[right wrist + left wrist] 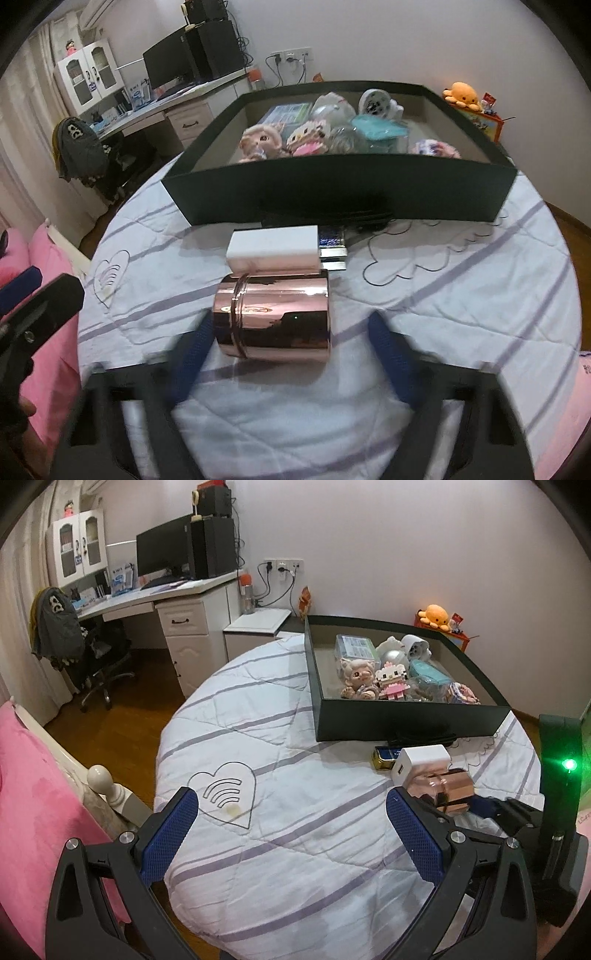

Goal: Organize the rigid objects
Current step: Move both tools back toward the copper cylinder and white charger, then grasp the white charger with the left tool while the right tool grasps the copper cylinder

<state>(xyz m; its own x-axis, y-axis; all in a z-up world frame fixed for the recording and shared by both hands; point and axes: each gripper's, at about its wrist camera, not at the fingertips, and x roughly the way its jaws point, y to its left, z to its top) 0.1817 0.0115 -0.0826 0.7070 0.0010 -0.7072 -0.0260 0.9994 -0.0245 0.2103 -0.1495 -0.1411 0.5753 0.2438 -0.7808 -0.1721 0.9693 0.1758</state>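
1. Left wrist view: the left gripper [291, 834] fills the bottom of the frame. Its two blue pads are spread wide apart, with only the quilt [295, 849] between them.
2. The quilt is white with purple stripes. A heart drawing [225, 794] sits on it, just above the left pad.
3. A shiny pink-gold can [443, 790] lies on its side at the right of the frame, just past the right pad.
4. A white charger block [421, 764] touches the can from above. A small blue and gold box [386, 757] lies just left of the block.
5. A big dark box [406, 716] sits in the upper right. It holds dolls and toys, such as a pink block kitty [391, 681].
6. A desk [177, 590] with a black screen stands in the upper left.
7. Right wrist view: the right gripper [291, 354] is at the bottom, and it looks blurry. Its blue pads stand on each side of the can [273, 317] in the middle of the frame.
8. The left pad [195, 350] is right at the can's end. The right pad is a little apart from it, so the can is not pinched.
9. The charger block [273, 251] lies just above the can, touching it. The dark box [332, 188] is above that, across the top.
10. The left gripper's black arm [40, 310] pokes in at the left edge.
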